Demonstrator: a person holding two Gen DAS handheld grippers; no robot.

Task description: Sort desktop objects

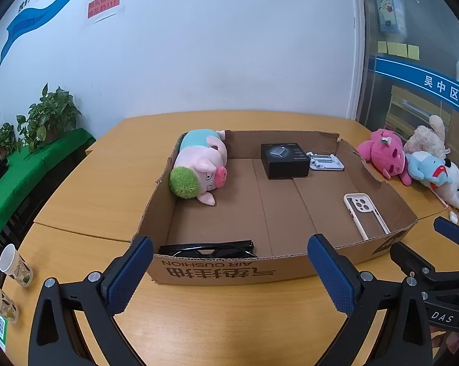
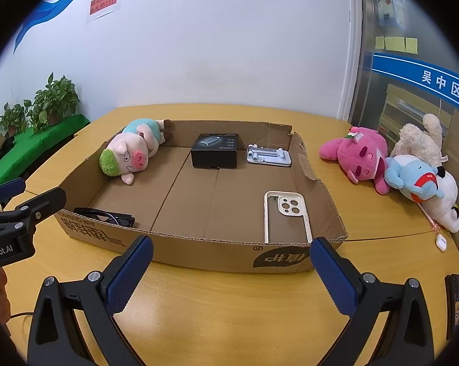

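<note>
Both tongs hang spread and holding nothing over the near table edge, the left gripper [image 1: 229, 271] and right gripper [image 2: 231, 271] facing the cardboard box [image 2: 199, 251]. Inside lie a pig plush [image 2: 128, 155] far left, sunglasses [image 1: 211, 248] near left, a phone case [image 2: 285, 213] near right.

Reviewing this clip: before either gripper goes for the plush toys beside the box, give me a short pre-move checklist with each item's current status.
1. Left gripper open and holding nothing: ok.
2. Right gripper open and holding nothing: ok.
3. Both grippers outside the cardboard box, over the table: ok.
4. Free floor space in the box between the pig plush, black box, phone stand, phone case and sunglasses: ok.
5. Pink plush, blue plush and cream plush separated for a clean single grasp: not ok, they lie piled against each other.
</note>
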